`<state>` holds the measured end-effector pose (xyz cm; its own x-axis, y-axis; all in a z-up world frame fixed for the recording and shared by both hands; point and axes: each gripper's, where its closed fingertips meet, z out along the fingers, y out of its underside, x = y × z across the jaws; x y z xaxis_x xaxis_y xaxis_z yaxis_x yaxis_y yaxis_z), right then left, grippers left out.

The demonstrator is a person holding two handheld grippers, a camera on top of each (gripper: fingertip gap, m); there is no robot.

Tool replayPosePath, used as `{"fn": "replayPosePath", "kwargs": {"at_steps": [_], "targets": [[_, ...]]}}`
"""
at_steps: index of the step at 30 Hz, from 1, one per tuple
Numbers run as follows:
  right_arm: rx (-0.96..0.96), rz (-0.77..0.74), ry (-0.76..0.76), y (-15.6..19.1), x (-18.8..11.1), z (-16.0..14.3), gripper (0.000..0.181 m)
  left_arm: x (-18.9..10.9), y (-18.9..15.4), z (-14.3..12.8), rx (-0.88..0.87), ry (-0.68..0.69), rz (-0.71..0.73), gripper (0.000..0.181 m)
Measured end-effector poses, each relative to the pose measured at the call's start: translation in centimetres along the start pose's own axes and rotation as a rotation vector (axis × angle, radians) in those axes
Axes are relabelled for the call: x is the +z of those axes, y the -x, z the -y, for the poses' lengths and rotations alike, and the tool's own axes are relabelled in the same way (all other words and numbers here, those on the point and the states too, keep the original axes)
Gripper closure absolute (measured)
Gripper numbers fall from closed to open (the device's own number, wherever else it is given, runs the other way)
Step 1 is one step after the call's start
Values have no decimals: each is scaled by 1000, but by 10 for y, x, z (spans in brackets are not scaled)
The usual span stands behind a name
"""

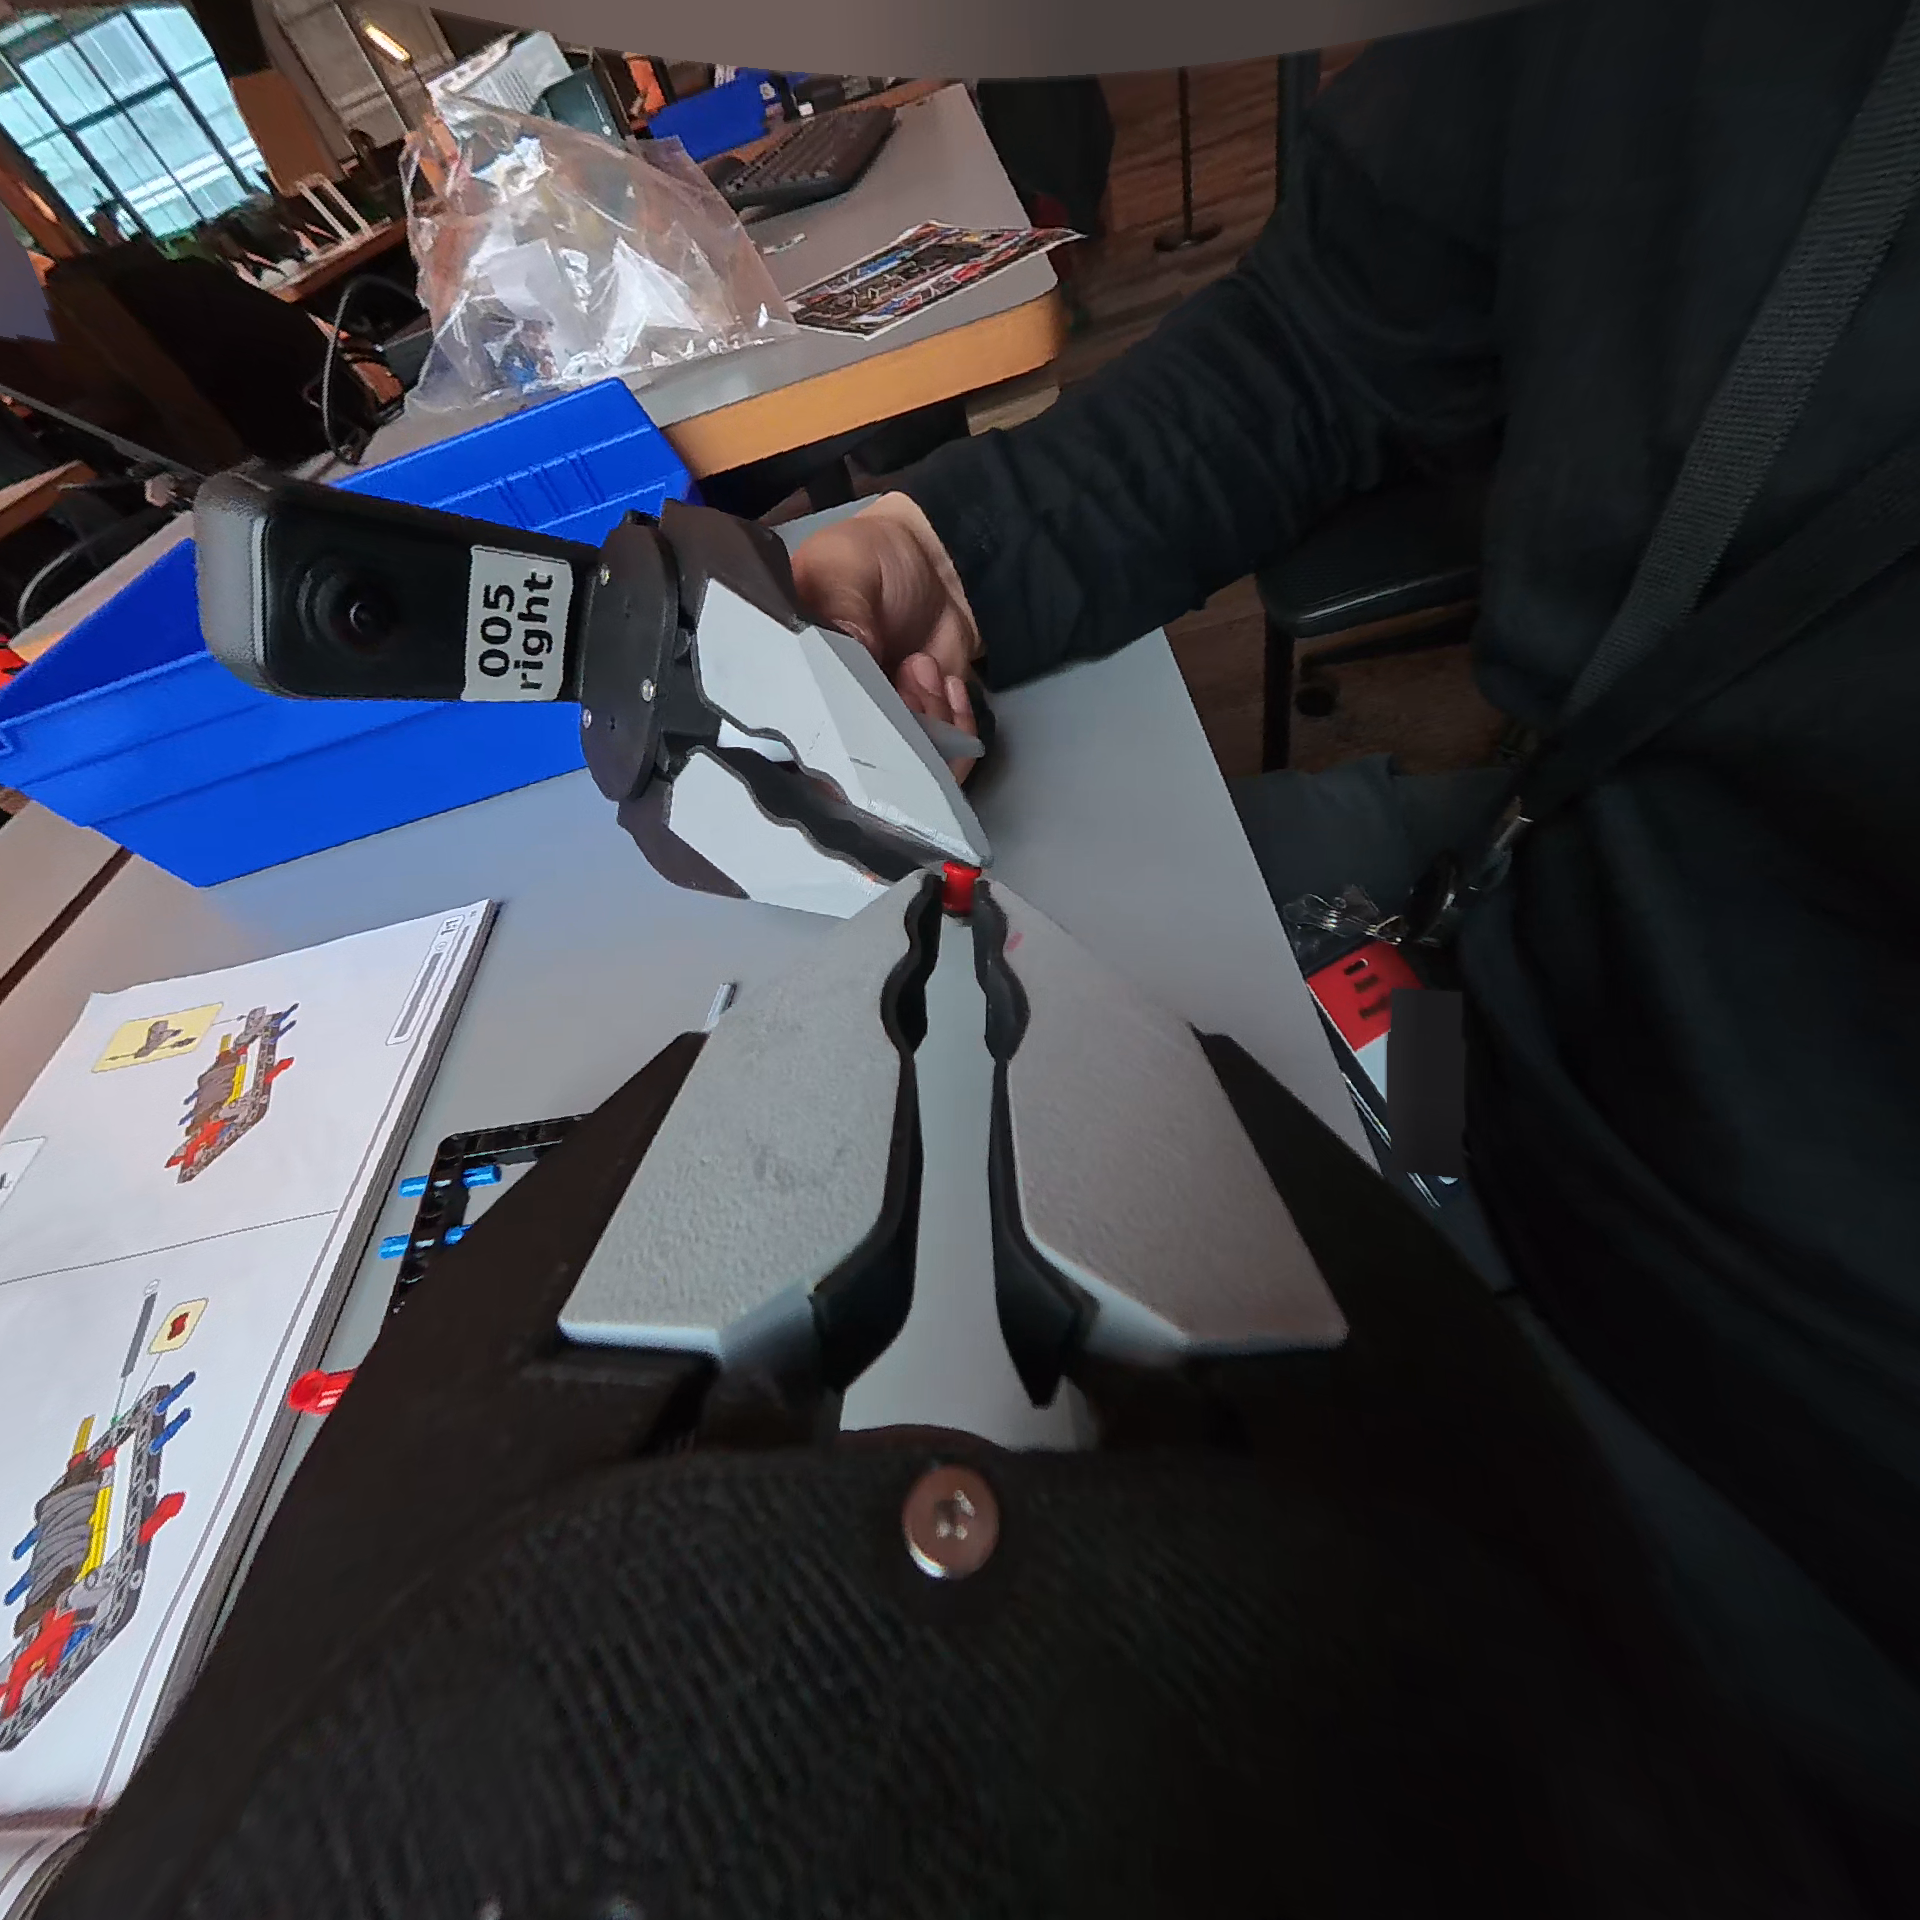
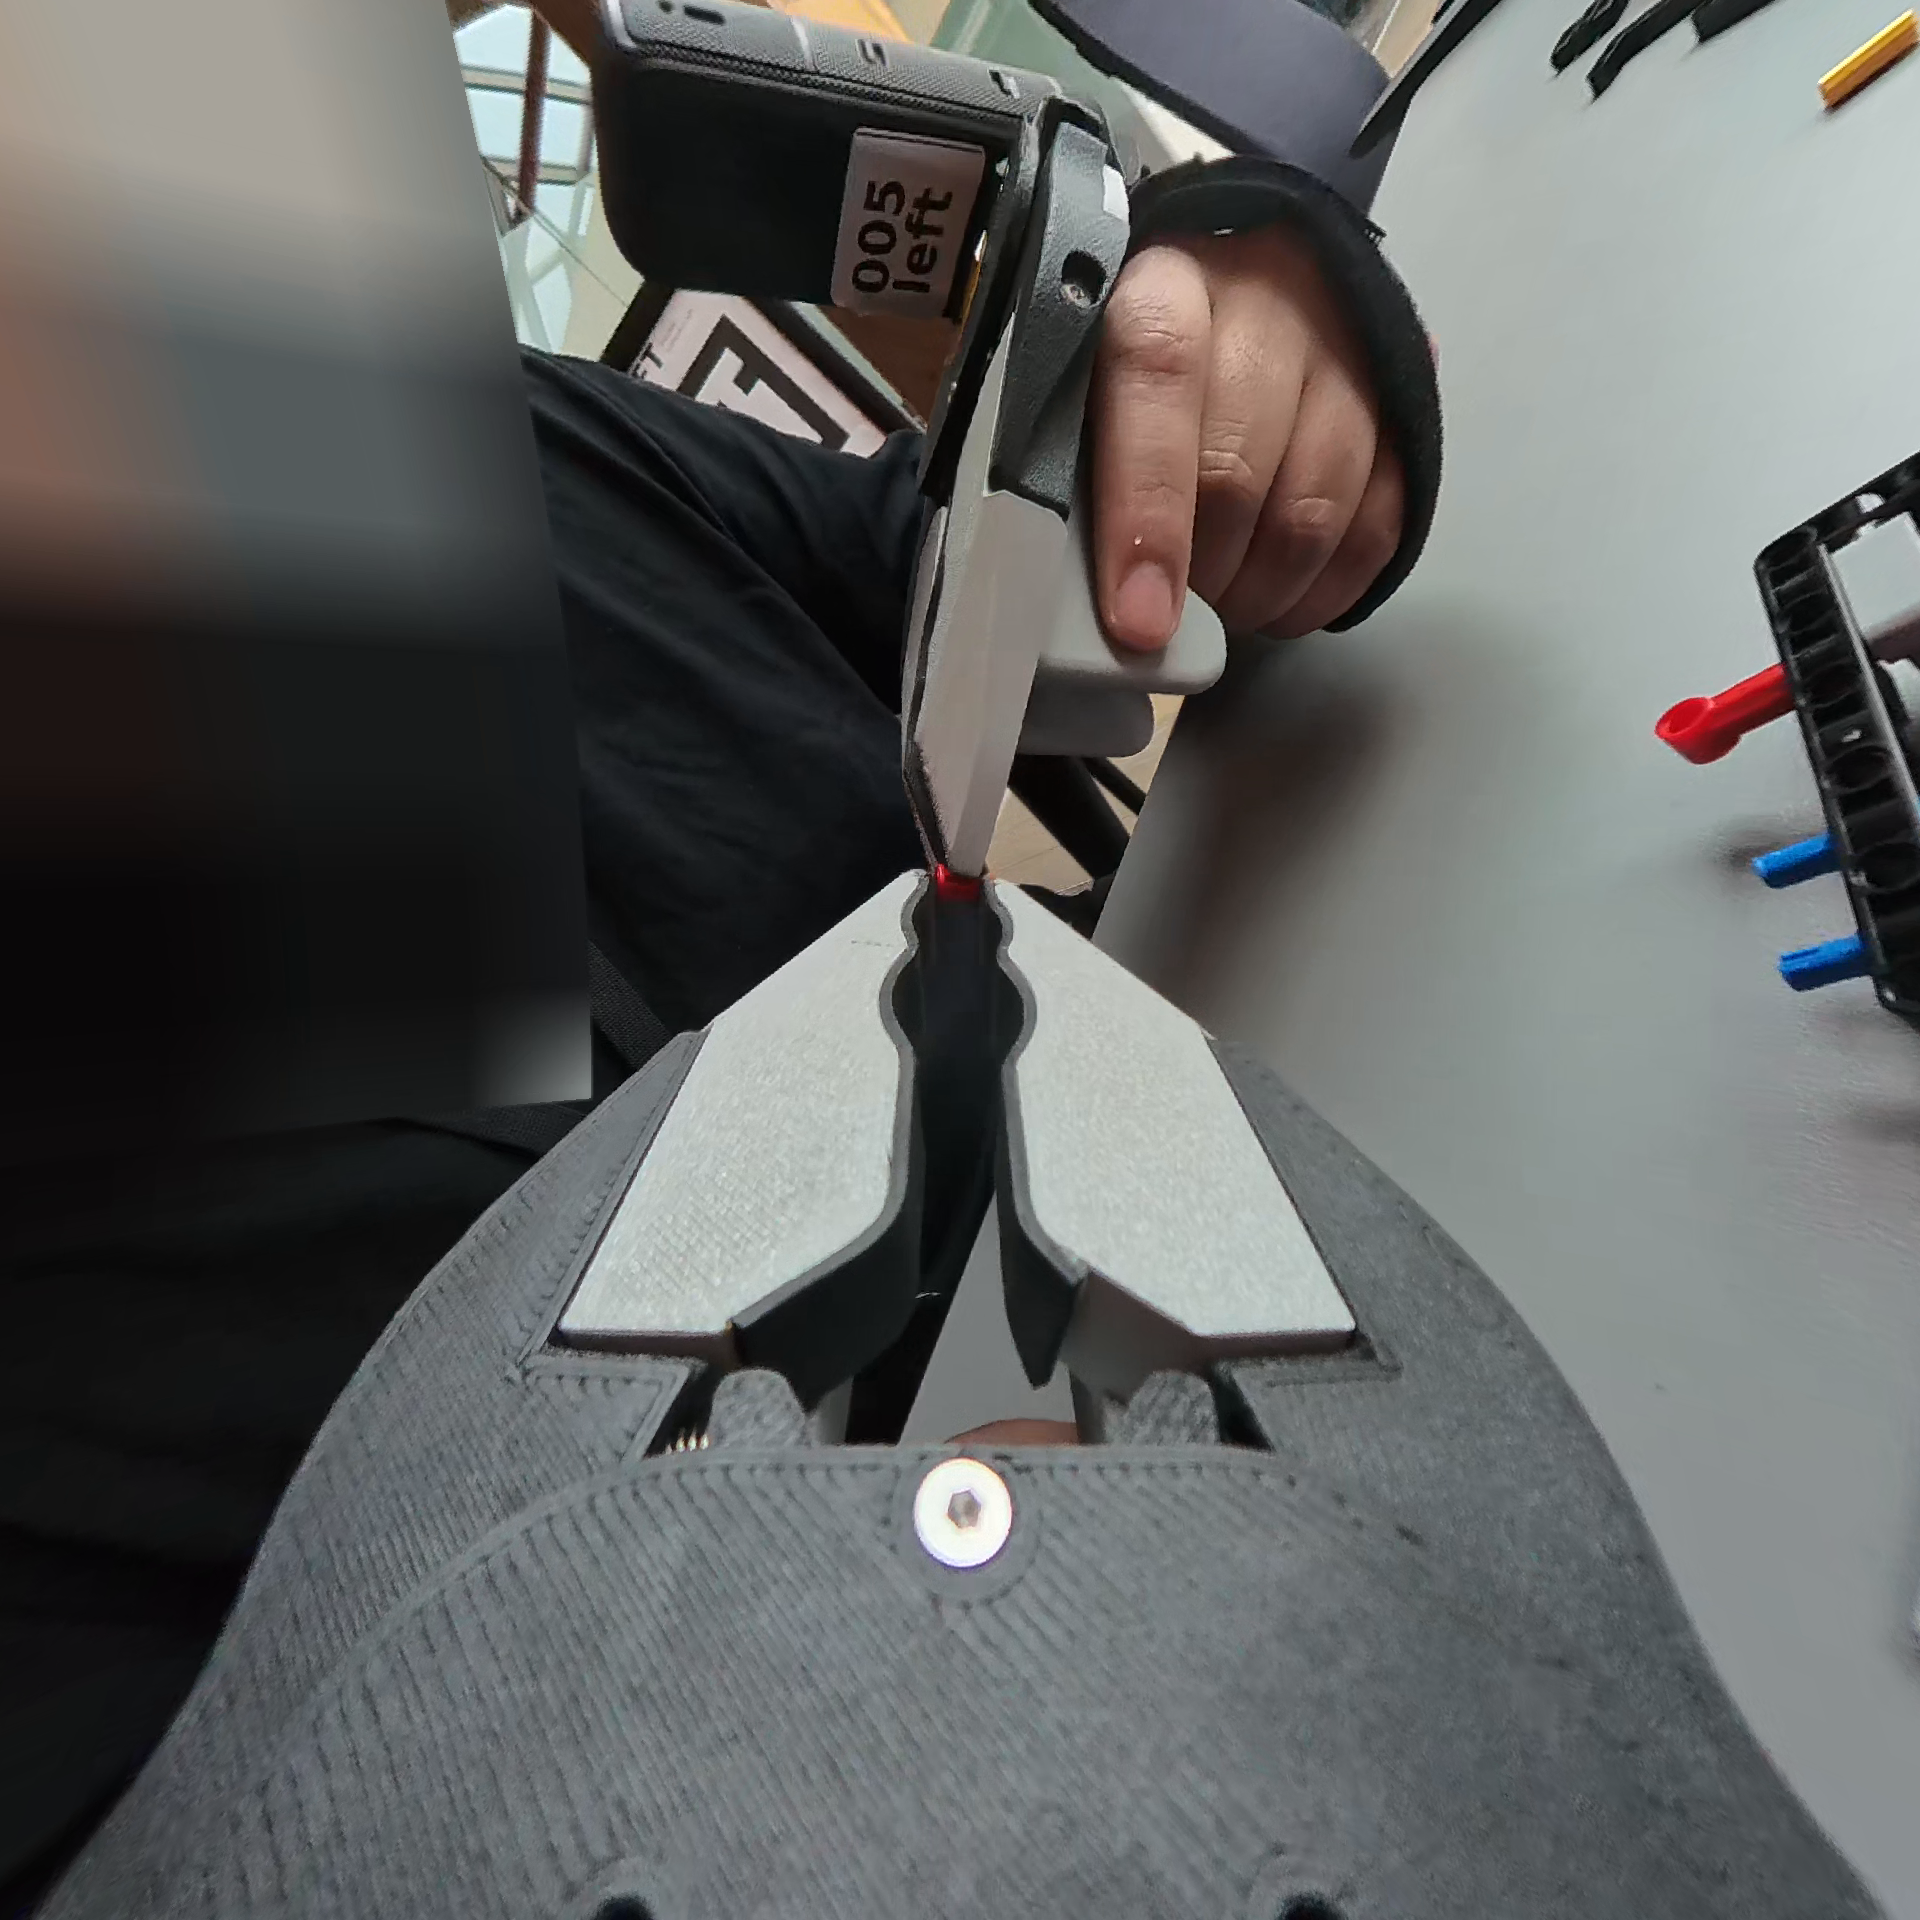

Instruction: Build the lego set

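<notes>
The grey table [image 1: 1091, 727] carries an instruction booklet [image 1: 208, 1195], blue bin [image 1: 312, 727] and, seemingly, a black frame [image 2: 1849, 748].

The small red piece [image 1: 958, 885] shows only as a stub between the fingertips of the left gripper [image 1: 956, 906] and the right gripper [image 1: 961, 862], so its full shape cannot be told, and in the right wrist view it is a mere red sliver [image 2: 954, 886]. The black frame [image 1: 473, 1174] with blue pins lies largely behind the left gripper's body in the left wrist view and is cut by the picture's edge [image 2: 1860, 790] in the right wrist view. The instruction booklet [image 1: 208, 1247] runs off the left edge, the contents of the clear plastic bag [image 1: 561, 260] are too small to make out, and the dark pieces and yellow bar [image 2: 1870, 68] at the top corner of the right wrist view are cropped and blurred.
</notes>
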<state>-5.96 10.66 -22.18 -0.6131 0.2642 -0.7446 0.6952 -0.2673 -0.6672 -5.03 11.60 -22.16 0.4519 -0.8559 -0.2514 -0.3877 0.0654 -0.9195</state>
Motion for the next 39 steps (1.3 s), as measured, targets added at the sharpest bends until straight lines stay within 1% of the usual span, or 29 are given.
{"fn": "replayPosePath", "kwargs": {"at_steps": [6,10,14,17,22,29,39], "targets": [[47,42,8,2,3,-3,177,4,-5,-1,10,0,-18,177],[66,41,-27,-1,0,2,176,3,1,-2,24,-4,33,177],[86,57,-62,-1,-1,7,176,1,5,0,14,-13,47,177],[84,44,-65,-3,-2,7,175,1,7,-2,-30,-13,45,177],[100,44,-89,-5,-6,10,171,1,16,-3,-77,-8,97,177],[91,16,-128,-8,-12,16,173,-2,25,-3,-134,-28,127,177],[113,3,-146,-13,-13,18,175,1,26,-6,-61,25,167,177]]}}
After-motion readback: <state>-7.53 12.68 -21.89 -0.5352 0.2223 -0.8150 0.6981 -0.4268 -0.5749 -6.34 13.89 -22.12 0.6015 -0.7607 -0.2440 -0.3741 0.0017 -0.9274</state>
